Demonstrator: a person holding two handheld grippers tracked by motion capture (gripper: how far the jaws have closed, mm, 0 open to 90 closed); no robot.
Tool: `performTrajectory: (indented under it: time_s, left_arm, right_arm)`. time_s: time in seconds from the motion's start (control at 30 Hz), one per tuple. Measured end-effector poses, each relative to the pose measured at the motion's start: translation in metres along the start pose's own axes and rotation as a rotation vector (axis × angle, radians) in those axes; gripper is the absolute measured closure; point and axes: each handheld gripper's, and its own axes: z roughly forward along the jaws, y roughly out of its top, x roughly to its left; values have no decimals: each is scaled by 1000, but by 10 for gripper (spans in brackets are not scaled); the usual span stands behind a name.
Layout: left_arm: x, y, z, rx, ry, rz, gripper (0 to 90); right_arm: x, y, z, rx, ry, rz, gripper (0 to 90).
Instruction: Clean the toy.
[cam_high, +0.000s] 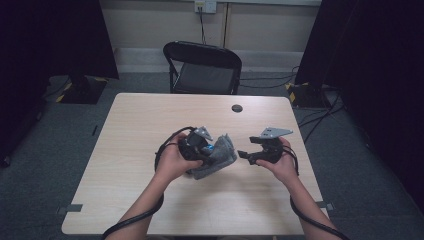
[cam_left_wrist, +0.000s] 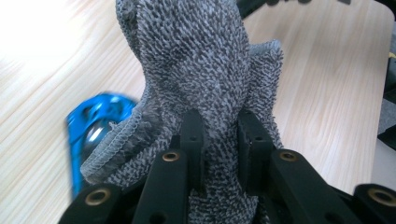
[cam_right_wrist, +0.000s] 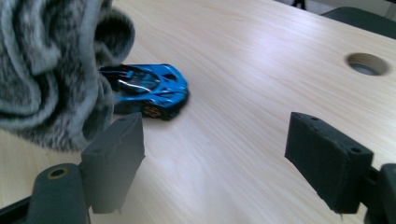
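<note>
From the high view, the left claw (cam_high: 212, 149) held a grey cloth (cam_high: 220, 159) bunched up near the middle of the tabletop (cam_high: 140, 130), a speck of blue at its edge. The right claw (cam_high: 244, 154) hovered just beside the cloth, apart from it.

The left gripper view showed the jaws pinched on a fold of the cloth (cam_left_wrist: 205, 70), which rose upright ahead of them. A blue toy car (cam_left_wrist: 91, 133) lay on the wood at the cloth's lower left, blurred and partly covered.

In the right gripper view the jaws stood wide, nothing between them. The car (cam_right_wrist: 147, 88) sat on the tabletop, its rear under the hanging cloth (cam_right_wrist: 51, 70).

To uncover the car well, the left claw should probably lift the cloth straight up and away, so the pile does not drag the car. This last view alone gave the car's shape and heading; the left gripper view alone proved the grip.
</note>
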Motion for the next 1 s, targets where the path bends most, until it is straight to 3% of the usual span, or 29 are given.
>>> performTrajectory:
  time_s: [0.07,0.3,0.43,0.6,0.7,0.8,0.93,1.0]
  left_arm:
    - [-5,5,13,-3,-22,10,751]
    - [-21,14,67,53,-92,51,749]
    - [-25,16,91,76,-112,65,748]
    - [-29,15,110,66,-100,65,721]
    - [-29,11,115,69,-89,74,685]
    - [-27,9,115,31,-79,78,513]
    - [-24,9,98,-2,-48,79,371]
    - [-21,7,86,-23,-27,72,347]
  right_arm:
    - [-7,-4,-12,-10,-16,12,197]
    - [-21,-20,-36,-12,-67,48,203]
    - [-22,-27,-41,-14,-70,57,203]
    - [-24,-32,-44,-11,-62,71,225]
    - [-23,-32,-44,-22,-55,64,220]
    - [-18,-31,-44,-25,-31,48,219]
    - [-12,-30,-41,-26,1,27,219]
    - [-7,-28,-38,-28,42,28,224]
